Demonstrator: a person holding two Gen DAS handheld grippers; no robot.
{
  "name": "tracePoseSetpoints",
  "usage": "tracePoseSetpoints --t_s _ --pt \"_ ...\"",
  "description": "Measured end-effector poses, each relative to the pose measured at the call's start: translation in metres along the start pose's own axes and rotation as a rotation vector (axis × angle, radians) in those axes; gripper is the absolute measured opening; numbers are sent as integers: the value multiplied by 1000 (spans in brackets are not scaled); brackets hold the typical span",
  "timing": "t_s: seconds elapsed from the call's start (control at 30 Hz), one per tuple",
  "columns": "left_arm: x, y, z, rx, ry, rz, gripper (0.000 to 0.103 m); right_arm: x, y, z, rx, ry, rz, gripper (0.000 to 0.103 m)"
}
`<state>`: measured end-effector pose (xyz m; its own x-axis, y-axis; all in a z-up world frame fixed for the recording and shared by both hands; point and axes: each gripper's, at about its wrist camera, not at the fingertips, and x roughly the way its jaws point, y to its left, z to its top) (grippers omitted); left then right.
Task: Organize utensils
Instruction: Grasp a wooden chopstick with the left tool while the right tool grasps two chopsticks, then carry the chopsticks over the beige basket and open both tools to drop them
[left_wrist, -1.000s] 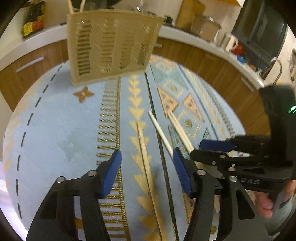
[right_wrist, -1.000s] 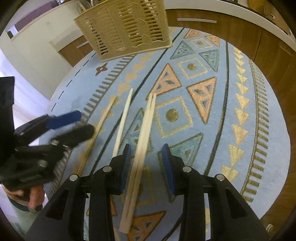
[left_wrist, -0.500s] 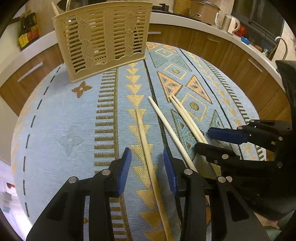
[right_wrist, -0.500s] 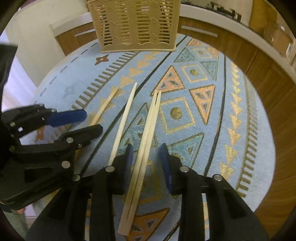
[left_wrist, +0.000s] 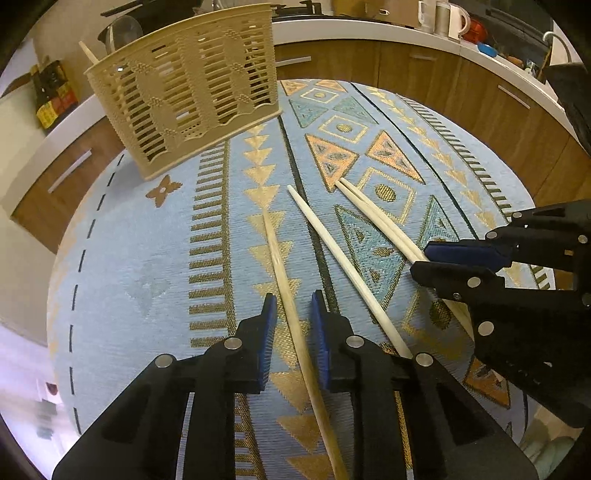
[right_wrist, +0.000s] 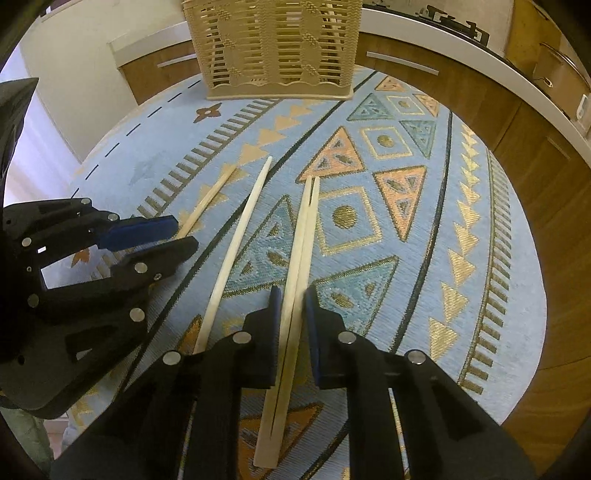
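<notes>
My left tool (left_wrist: 290, 325) straddles a single pale wooden chopstick (left_wrist: 280, 266), its blue pads narrowly apart and not yet pinching. My right tool (right_wrist: 291, 310) brackets a pair of pale wooden chopsticks (right_wrist: 304, 236) the same way, pads close but not clamped. All lie on the blue patterned cloth of the round table (right_wrist: 498, 258), with another loose chopstick (right_wrist: 240, 229) between them; the beige slotted plastic utensil basket (right_wrist: 275, 48) stands at the far edge. I worry that closing off-centre could roll a stick away, or that the pair could scissor apart and one could drop.

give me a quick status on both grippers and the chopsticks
Left gripper open around single chopstick. Right gripper open around chopstick pair. Holder ahead, path unobstructed.
</notes>
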<state>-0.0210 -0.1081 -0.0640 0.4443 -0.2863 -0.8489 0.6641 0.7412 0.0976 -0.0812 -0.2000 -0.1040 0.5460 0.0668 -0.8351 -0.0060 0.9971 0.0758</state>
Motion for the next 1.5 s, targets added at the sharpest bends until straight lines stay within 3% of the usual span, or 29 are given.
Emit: tracePoseSetpoints --t_s 0.2,0.43,0.63,0.9,1.17,1.5 --pt "-1 6 -2 -26 -9 8 4 -1 -8 -2 22 0 33 10" --pt "-5 17 -5 -98 -32 -55 4 -6 -23 -3 65 -13 70 10" --pt "-19 31 -4 -163 -92 -114 4 -20 -27 -1 58 -79 115 10" --pt "-49 55 -4 -241 -208 -177 4 -32 -24 7 26 -140 142 10" --pt "-79 76 4 -287 -330 -191 4 -46 -23 23 2 -208 169 10" --pt "-120 111 51 -320 -519 -148 4 -75 -30 73 -41 -350 128 10"
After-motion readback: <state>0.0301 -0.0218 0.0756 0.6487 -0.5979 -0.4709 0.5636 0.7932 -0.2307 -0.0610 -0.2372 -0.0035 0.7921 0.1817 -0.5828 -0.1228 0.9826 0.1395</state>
